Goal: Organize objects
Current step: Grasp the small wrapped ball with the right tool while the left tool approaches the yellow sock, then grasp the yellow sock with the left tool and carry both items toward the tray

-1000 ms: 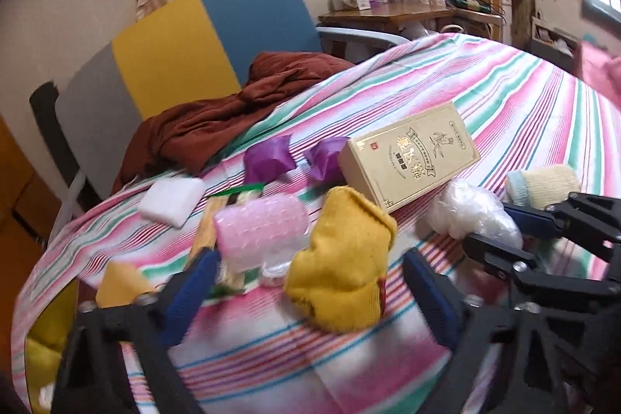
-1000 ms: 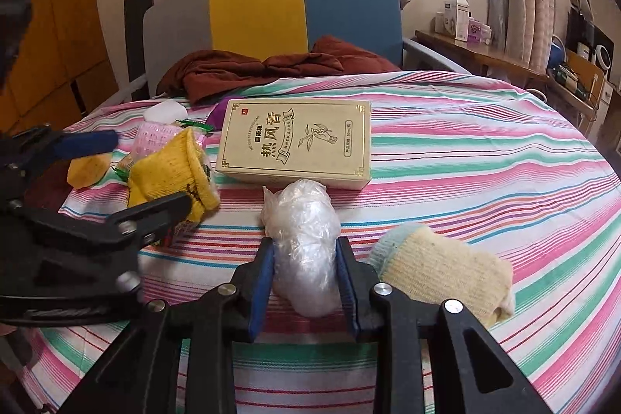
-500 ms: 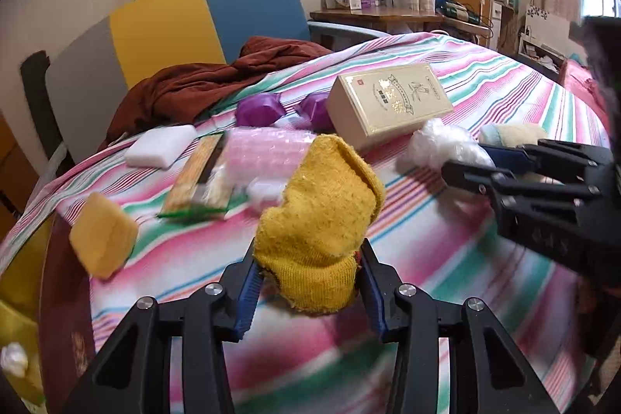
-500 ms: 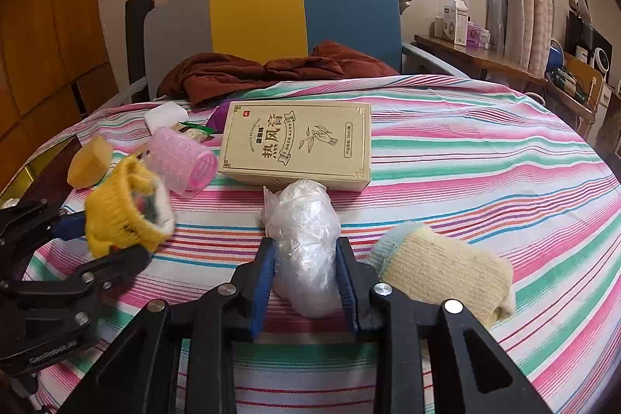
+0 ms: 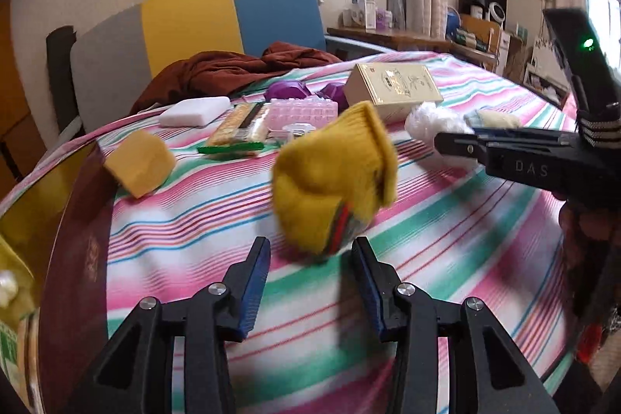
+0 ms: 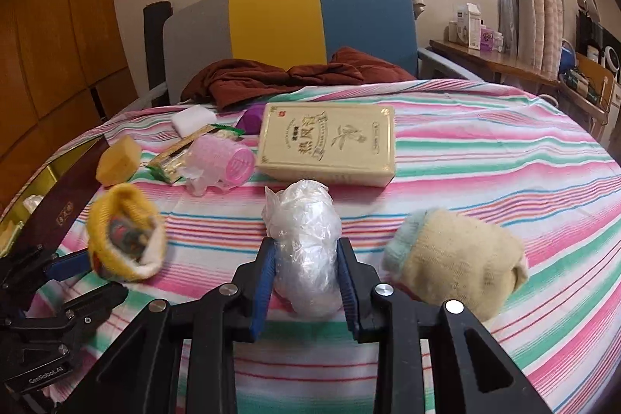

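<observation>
Right wrist: right gripper [image 6: 306, 248] clamps crumpled plastic wad [image 6: 300, 216].

My right hand-held gripper [image 6: 306, 280] is clamped on a clear plastic bundle [image 6: 304, 243] resting on the striped table [image 6: 485, 158]. A cream sock roll [image 6: 458, 258] lies just beside it on the right. I see the left hand-held gripper [image 6: 83, 276] at lower left, a yellow sock roll [image 6: 122, 235] at its tips.

Two rolled socks lie on the striped cloth, one yellow [image 6: 123, 231], one cream [image 6: 458, 262] right of the fingers. One gold box [image 6: 328, 142], one plastic bundle [image 6: 304, 247], one pink roller [image 6: 223, 161], two sponges, white [image 6: 192, 117] and yellow [image 6: 118, 160].
</observation>
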Demonstrator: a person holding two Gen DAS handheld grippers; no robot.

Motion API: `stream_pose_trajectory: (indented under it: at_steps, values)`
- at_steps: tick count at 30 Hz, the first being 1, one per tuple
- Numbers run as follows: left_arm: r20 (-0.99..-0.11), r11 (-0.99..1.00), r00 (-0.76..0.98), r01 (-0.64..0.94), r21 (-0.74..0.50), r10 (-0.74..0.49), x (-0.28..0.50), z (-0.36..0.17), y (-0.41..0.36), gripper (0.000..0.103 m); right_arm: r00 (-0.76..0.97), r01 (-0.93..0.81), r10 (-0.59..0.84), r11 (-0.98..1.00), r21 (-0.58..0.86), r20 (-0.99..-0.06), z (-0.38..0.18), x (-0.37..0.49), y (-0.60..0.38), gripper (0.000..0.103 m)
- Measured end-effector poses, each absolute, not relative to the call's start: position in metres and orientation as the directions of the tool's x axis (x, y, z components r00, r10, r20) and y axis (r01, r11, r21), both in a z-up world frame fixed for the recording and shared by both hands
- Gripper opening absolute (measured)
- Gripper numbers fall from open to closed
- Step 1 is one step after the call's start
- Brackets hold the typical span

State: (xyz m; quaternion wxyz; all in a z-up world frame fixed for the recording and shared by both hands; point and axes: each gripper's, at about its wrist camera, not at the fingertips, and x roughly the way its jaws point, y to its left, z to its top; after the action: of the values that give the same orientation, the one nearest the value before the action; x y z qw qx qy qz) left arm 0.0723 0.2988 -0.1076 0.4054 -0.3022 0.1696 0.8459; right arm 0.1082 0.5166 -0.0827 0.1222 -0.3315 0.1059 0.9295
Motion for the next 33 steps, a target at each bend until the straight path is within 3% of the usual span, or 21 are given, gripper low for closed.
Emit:
stream_pose_trajectory:
  at_steps: [6,8,10,11,14,18,21,26,33]
  values:
    - [-0.66,-0.601,-0.492,-0.796,0.076,0.568,0.076,-0.102,0.305,0.042,-0.75,-0.301,0.123,-0.938,0.17,-0.649,-0.083,0.118,0.498,0.03]
    - [-0.649,-0.577,-0.484,-0.813,0.086,0.586,0.08,-0.096,0.309,0.05,-0.745,-0.321,0.132,-0.93,0.179,-0.653,-0.083,0.122,0.496,0.03]
    - [-0.628,-0.572,-0.511,-0.81,0.125,0.587,0.083,-0.09,0.312,0.095,-0.741,-0.352,0.143,-0.915,0.198,-0.656,-0.084,0.127,0.498,0.03]
    - [-0.609,-0.578,-0.532,-0.804,0.143,0.589,0.084,-0.085,0.313,0.103,-0.739,-0.367,0.148,-0.907,0.208,-0.657,-0.084,0.129,0.5,0.03]
    - [-0.584,-0.543,-0.507,-0.83,0.129,0.635,0.084,-0.073,0.322,0.103,-0.74,-0.383,0.141,-0.893,0.238,-0.658,-0.085,0.132,0.505,0.03]
    - [-0.653,-0.538,-0.452,-0.839,0.081,0.607,0.062,-0.08,0.348,0.1,-0.74,-0.396,0.146,-0.884,0.249,-0.656,-0.086,0.134,0.506,0.03]
    - [-0.73,-0.557,-0.36,-0.83,-0.035,0.581,0.044,-0.098,0.355,0.053,-0.737,-0.402,0.142,-0.878,0.26,-0.661,-0.089,0.135,0.507,0.031]
    - [-0.707,-0.572,-0.324,-0.809,-0.138,0.629,0.037,-0.103,0.338,0.051,-0.739,-0.408,0.144,-0.873,0.267,-0.658,-0.093,0.137,0.506,0.031]
    - [-0.681,-0.582,-0.374,-0.808,-0.093,0.629,0.059,-0.103,0.316,0.05,-0.734,-0.402,0.119,-0.87,0.286,-0.669,-0.089,0.136,0.499,0.03]
